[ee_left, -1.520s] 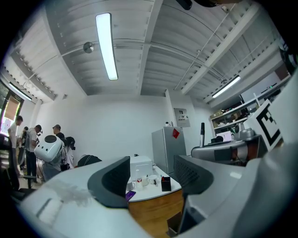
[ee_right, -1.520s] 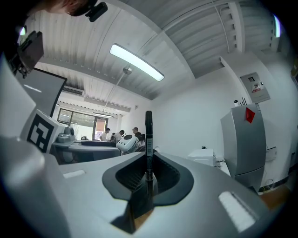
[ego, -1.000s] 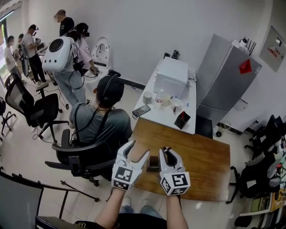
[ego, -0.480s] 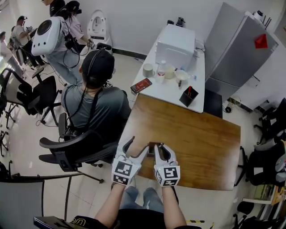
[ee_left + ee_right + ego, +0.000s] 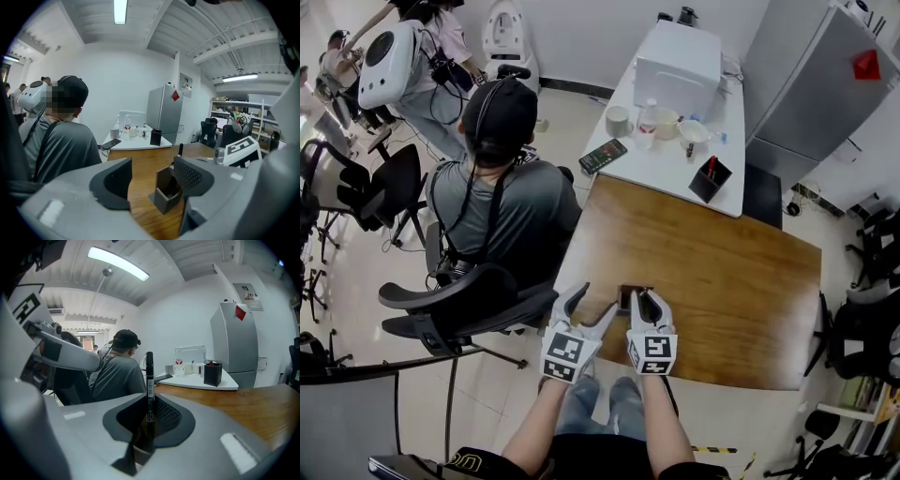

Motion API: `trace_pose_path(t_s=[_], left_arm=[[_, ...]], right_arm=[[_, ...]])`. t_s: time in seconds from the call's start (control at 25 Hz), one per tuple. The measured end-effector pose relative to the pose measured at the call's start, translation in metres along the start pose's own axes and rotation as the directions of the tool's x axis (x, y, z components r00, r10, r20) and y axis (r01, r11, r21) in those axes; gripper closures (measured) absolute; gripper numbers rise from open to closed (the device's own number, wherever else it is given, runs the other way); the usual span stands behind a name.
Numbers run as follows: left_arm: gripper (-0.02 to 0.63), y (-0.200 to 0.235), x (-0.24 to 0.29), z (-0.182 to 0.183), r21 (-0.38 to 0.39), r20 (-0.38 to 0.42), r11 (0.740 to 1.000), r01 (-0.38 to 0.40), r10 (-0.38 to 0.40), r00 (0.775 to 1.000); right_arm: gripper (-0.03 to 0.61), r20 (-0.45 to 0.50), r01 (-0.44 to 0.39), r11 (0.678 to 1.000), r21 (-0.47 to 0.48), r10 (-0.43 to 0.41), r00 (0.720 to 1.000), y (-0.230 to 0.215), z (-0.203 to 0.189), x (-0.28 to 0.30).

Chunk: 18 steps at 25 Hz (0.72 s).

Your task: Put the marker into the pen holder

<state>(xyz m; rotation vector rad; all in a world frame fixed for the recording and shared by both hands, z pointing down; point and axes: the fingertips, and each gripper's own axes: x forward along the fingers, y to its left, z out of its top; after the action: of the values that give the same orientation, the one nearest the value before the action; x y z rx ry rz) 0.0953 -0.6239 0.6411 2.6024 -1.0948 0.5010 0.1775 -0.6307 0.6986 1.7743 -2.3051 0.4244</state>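
A dark brown pen holder (image 5: 628, 298) stands near the front edge of the wooden table (image 5: 722, 281). My right gripper (image 5: 646, 302) is shut on a black marker (image 5: 149, 380), held upright with its lower end down in the pen holder (image 5: 140, 448). My left gripper (image 5: 589, 306) is open. The square pen holder (image 5: 166, 190) sits between its two jaws, close to the right-hand pad, and the left jaw stands clear of it. In the left gripper view the marker's cap (image 5: 180, 149) shows above the holder.
A person in a grey shirt (image 5: 502, 202) sits in an office chair (image 5: 464, 309) at the table's left edge. Behind it, a white table (image 5: 675, 164) carries a black pen cup (image 5: 710, 180), mugs, a phone and a white box. A fridge (image 5: 806, 94) stands at the back right.
The head view has tilted further down and the scene has slid in the picture. Both grippers stay at the pen holder, and the right one keeps its hold on the marker.
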Motion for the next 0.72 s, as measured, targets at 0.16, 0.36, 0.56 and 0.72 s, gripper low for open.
trace_pose_path(t_s=[0.16,0.36,0.56,0.72], left_arm=[[0.333,0.000,0.003,-0.013,-0.007,-0.019,1.000,0.007,-0.007,1.000],[0.333,-0.002,0.001,-0.022,-0.013,-0.036,1.000,0.007,-0.008,0.999],[0.333,0.000,0.002,-0.028,-0.012,-0.045,1.000,0.006,-0.006,0.999],[0.333,-0.002,0.002,-0.031,-0.015,-0.056,1.000,0.011,-0.012,0.998]], right_arm=[[0.526,-0.015,0.008,1.000,-0.007,-0.008,1.000,0.002,-0.014,0.007],[0.526,-0.050,0.034,0.999,-0.029,-0.036,0.998,0.004,-0.029,0.010],[0.526,-0.104,0.097,0.995,-0.029,-0.099,0.990,-0.001,-0.045,0.010],[0.526,-0.148,0.125,0.992,-0.005,-0.125,0.981,-0.005,-0.054,0.006]])
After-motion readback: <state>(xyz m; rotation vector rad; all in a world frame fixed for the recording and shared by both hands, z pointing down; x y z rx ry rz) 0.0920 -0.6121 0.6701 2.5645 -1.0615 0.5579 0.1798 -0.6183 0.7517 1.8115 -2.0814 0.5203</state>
